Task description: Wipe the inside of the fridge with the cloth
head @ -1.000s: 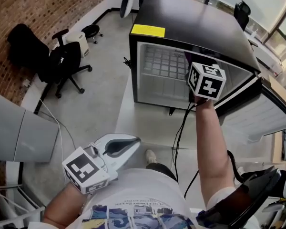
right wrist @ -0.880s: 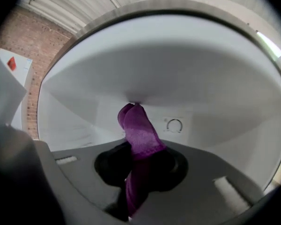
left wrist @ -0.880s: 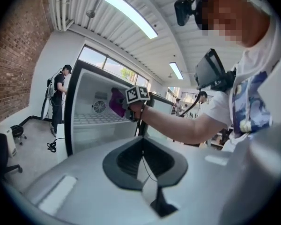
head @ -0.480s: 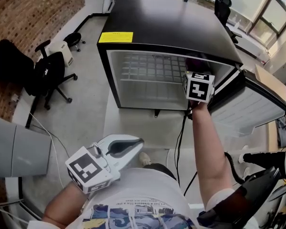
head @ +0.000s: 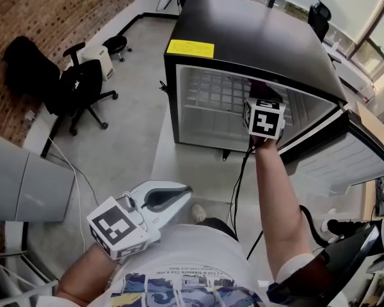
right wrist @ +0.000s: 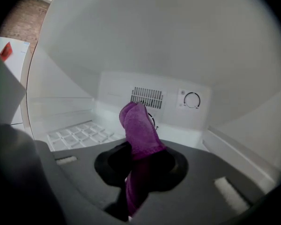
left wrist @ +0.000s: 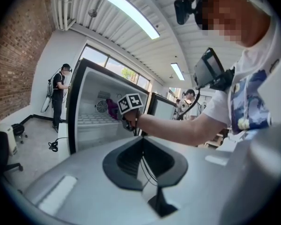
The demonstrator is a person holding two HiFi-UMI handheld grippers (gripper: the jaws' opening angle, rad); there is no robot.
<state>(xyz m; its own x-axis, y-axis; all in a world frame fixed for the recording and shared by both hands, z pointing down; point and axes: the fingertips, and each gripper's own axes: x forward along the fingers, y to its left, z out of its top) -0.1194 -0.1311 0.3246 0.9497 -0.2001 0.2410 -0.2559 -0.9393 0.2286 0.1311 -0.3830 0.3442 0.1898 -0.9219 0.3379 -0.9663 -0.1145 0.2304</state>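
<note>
Inside the fridge (head: 256,40), your outstretched right gripper (right wrist: 138,159) pinches the cloth (right wrist: 139,131) between its jaws; your left gripper (left wrist: 142,143), held at your waist, has its jaws together on nothing.

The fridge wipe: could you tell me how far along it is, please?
Done: the fridge door is open and the right gripper's jaws clamp the cloth. In hand: it holds the cloth inside the fridge, short of the back wall. Left: the wiping, shelf included; the left gripper is shut, empty.

Fridge (head: 256,37): black, low, door swung open, white interior. Cloth (right wrist: 139,128): purple, bunched, upright, pinched in right tongs (right wrist: 136,168), inside fridge.
</note>
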